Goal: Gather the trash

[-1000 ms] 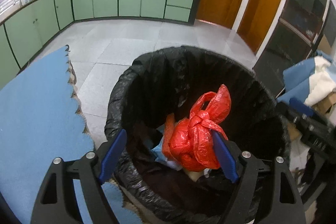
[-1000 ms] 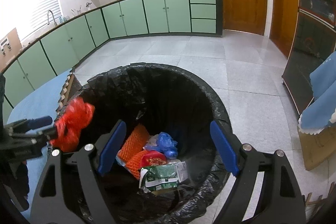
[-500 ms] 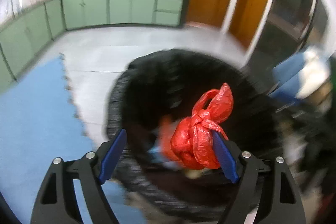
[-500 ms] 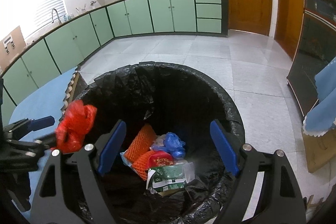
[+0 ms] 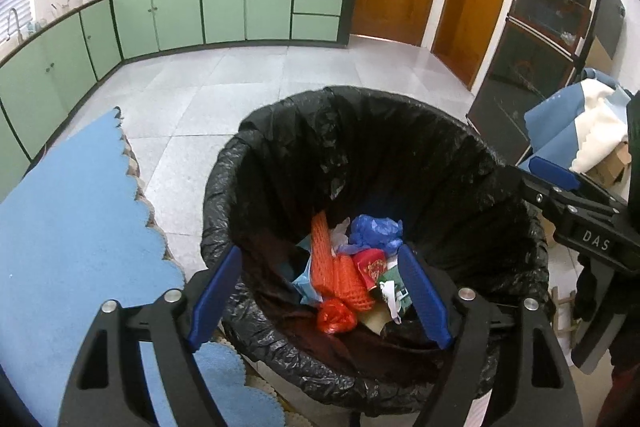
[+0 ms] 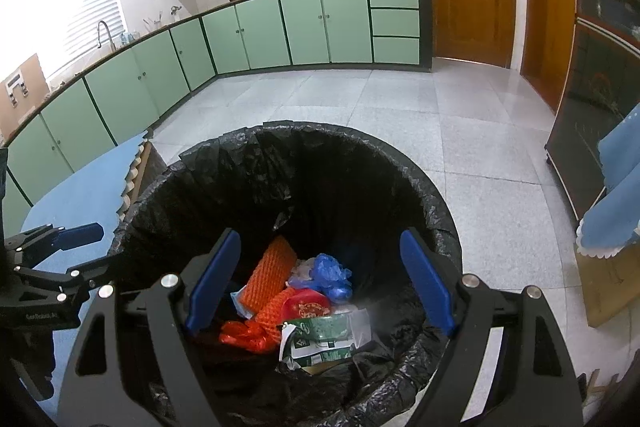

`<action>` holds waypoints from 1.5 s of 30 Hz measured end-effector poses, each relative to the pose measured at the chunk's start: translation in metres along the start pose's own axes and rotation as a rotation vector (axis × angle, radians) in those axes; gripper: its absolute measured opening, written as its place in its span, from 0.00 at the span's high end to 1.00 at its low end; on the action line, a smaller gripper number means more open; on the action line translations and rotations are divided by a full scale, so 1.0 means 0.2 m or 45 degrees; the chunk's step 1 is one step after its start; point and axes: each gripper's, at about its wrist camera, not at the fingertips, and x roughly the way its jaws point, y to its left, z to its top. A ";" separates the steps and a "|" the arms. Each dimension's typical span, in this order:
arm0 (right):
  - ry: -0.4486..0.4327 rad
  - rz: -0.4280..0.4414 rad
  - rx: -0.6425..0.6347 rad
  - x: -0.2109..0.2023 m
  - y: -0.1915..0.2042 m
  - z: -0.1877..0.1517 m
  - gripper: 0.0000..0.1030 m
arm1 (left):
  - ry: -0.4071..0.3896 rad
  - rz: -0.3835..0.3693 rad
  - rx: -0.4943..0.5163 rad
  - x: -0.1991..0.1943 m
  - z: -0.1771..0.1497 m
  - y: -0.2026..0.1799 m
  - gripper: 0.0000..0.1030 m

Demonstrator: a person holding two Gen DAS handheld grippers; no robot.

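Left wrist view: knotted red plastic bag (image 5: 335, 315) lies in black-lined round bin (image 5: 280, 131), light, soft, crinkly, best pinched at its knot; left tool (image 5: 318, 301) and right tool (image 6: 320, 283) both spread wide, empty.

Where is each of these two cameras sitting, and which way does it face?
Left wrist view: sits on the left gripper, faces down into the black-lined trash bin; its open blue jaws show, and the right gripper pokes in at the right edge.
Right wrist view: sits on the right gripper, faces down into the same bin; its open jaws show, the left gripper at the left edge.
Shared: the bin, the orange foam net, green cabinets.
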 end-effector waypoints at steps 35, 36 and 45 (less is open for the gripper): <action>-0.269 0.141 -0.163 -0.88 0.45 0.11 0.18 | -0.366 0.093 -0.118 -0.94 -0.05 0.00 0.23; -0.275 0.142 -0.168 -0.90 0.46 0.11 0.18 | -0.373 0.096 -0.120 -0.96 -0.05 0.00 0.22; -0.310 0.166 -0.202 -1.02 0.55 0.11 0.17 | -0.438 0.134 -0.125 -1.14 -0.11 0.00 0.21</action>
